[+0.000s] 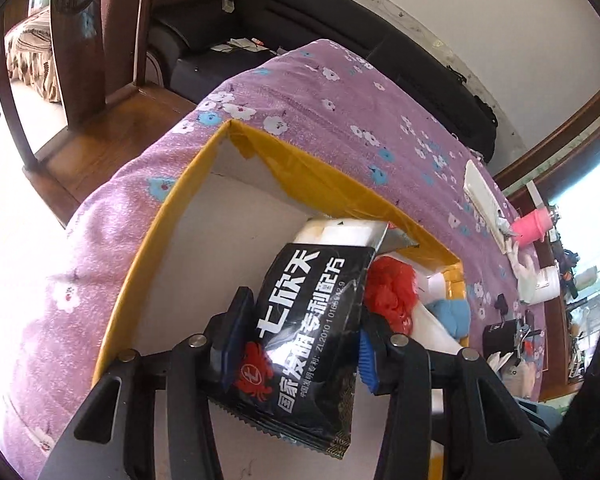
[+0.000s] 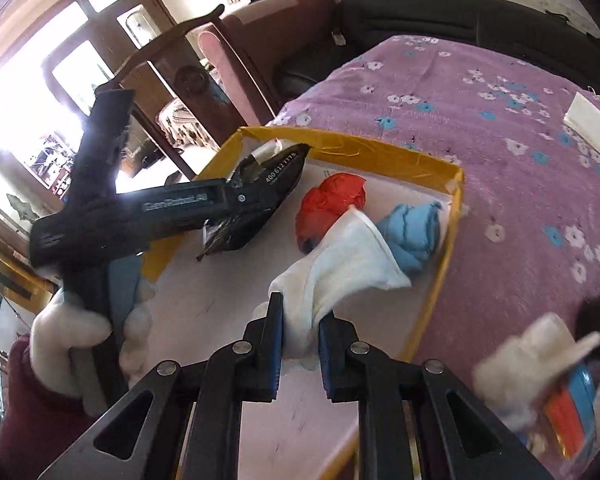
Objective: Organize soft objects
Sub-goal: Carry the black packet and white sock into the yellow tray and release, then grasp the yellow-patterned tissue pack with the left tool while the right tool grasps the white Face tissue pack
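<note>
Purple flowered bedspread (image 1: 340,120) fills both views, and on it sits the box (image 1: 148,240), yellow-taped rim, white floor. From my left camera I look into its far corner; from my right one I get the whole tray laid out, near wall to far wall.

Behind the bed, a black sofa (image 2: 460,4) shows in both views. The wooden chair seat (image 1: 100,148) beside the bed is plain only on the left camera; the right one shows the bright doorway and the chair's back.

Only the right view catches my left gripper (image 2: 260,196) from outside: a gloved hand (image 2: 68,332) on its handle, nose reaching over the box's left wall. It grips the black packet (image 1: 300,340), whose printed face with the red crab fills the left view between the pads, which press on its two sides. The left view also shows a white pack (image 1: 340,234) beyond it; in the right view that spot is too unclear to tell.

My right gripper (image 2: 298,340) is shut tight on a white sock (image 2: 340,264), which trails forward over the box floor. The left view shows only a sliver of it.

Inside the box, touching the sock: a red bundle (image 2: 328,204) and a blue cloth (image 2: 412,232) against the right wall. Both cameras see them.

Far right on the bed, the left view alone shows a pink cup (image 1: 530,230).
</note>
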